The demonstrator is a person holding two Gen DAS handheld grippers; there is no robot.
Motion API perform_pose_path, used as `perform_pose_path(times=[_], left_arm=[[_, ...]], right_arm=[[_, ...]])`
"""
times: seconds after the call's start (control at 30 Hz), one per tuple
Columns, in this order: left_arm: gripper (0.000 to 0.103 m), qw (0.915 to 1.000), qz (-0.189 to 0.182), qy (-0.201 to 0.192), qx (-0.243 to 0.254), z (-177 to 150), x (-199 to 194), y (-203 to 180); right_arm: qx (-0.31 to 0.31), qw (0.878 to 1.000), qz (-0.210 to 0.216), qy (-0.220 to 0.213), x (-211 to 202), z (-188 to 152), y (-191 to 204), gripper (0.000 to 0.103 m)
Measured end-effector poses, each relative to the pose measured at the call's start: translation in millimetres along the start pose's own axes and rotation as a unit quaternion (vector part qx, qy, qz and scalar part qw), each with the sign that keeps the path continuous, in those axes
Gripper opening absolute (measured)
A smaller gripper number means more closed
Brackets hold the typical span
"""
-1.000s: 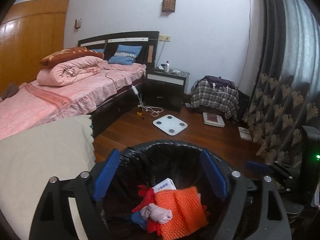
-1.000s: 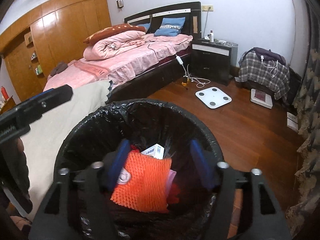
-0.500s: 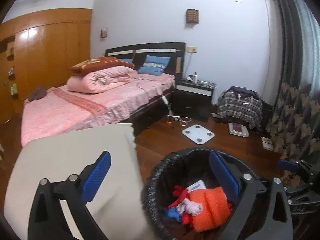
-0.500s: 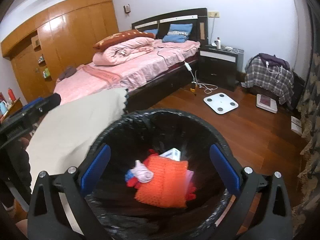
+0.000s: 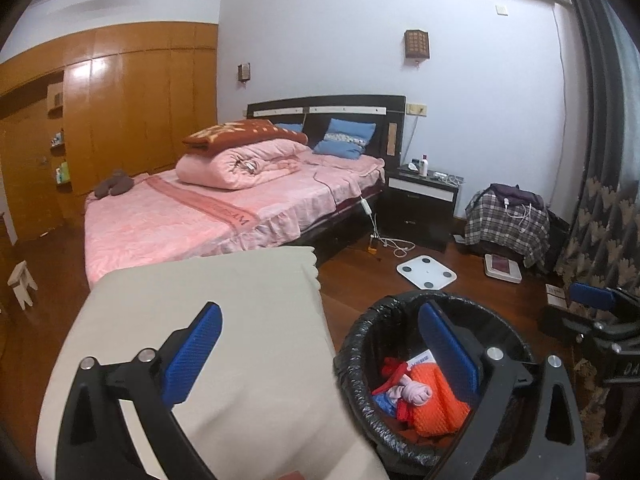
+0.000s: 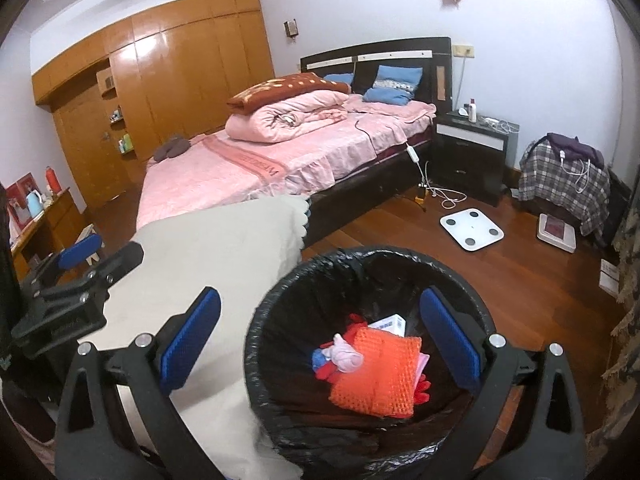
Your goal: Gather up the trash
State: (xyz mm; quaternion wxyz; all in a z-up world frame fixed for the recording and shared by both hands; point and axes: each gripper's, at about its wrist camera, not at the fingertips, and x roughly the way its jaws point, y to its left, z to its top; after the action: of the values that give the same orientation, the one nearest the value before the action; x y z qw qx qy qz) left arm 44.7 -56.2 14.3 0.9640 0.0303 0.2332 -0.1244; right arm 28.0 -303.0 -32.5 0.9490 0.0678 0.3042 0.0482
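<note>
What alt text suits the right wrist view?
An open, empty hand-held gripper hovers over a black-lined trash bin holding an orange mesh pad and a pink sock, beside a beige cloth in a bedroom.

Both grippers wide open, nothing between the pads

The left gripper [image 5: 320, 356] points forward and somewhat down, its blue pads [image 5: 192, 354] spread far apart – one at 8 o'clock, the other at 4 o'clock in its own view – and gripping nothing. The right gripper [image 6: 320, 340] is tilted down a little more steeply, jaws equally wide and empty. From the right wrist, the left gripper's black frame sits at 9 o'clock; from the left wrist, the right gripper appears at 3 o'clock.
</note>
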Motion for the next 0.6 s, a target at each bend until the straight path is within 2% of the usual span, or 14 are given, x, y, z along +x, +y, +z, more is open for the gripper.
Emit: perform_pose_path(times=[0.23,0.6], left_arm=[[0.097,0.9999,0.004,-0.014,-0.003,2.5,-25.9,4.1],[0.097,0.9996,0.006,-0.029,-0.002,5.4,-43.9,5.1]], right_arm=[[-0.017,1.000,0.009,-0.017,-16.1,12.5,17.0,0.097],[-0.026,0.999,0.010,-0.025,-25.8,15.6,27.7,0.097]])
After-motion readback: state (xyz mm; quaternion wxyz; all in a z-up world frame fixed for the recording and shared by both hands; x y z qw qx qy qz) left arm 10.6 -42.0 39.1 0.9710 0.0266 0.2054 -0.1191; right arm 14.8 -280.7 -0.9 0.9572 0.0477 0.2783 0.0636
